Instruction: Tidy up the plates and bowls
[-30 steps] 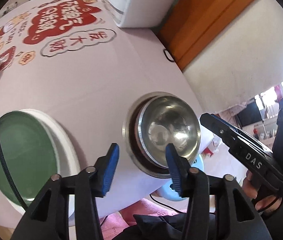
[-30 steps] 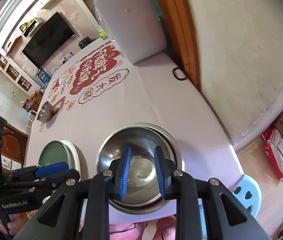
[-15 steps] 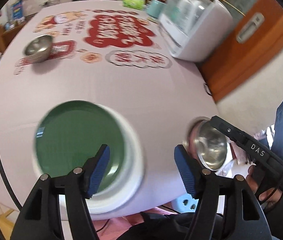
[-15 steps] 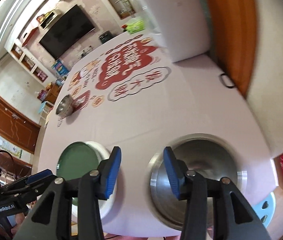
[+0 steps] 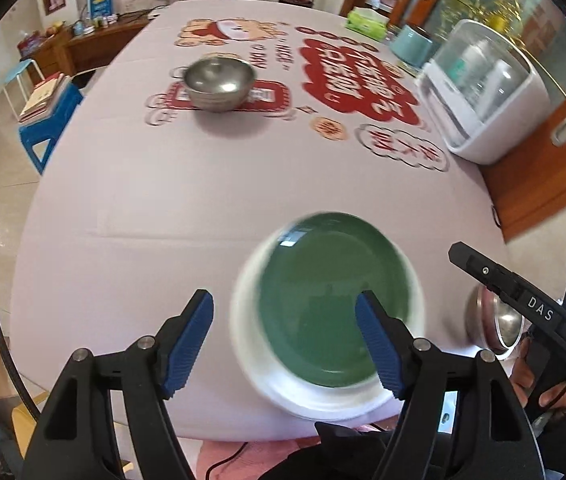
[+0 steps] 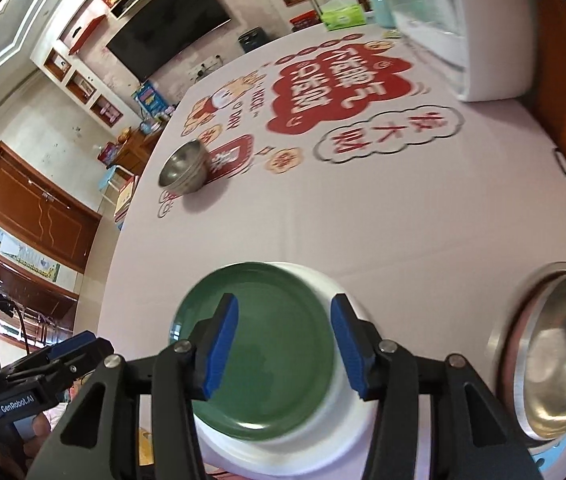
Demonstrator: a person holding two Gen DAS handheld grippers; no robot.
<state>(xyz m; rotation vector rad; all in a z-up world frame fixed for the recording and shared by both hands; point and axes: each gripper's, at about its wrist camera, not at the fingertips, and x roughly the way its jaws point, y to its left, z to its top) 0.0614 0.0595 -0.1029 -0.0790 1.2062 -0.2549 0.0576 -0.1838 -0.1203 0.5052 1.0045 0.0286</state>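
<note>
A: What fills the lower centre?

B: The right tool (image 6: 283,344), its blue pads spread apart above a green plate (image 6: 267,360) stacked on a white plate (image 6: 347,432).

A: Elsewhere?

B: Nested steel bowls (image 6: 555,356) at the right edge; a small steel bowl (image 6: 183,167) sits centre-left on the worktop (image 6: 363,216); the left tool (image 6: 59,356) shows lower left.

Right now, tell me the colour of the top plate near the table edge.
Dark green plate, stacked on a white one; clearest in the right wrist view.

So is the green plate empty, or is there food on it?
Empty. The green plate shows only bare glaze with reflections, nothing on it. It sits on a white plate, with the right gripper open above it.
</note>
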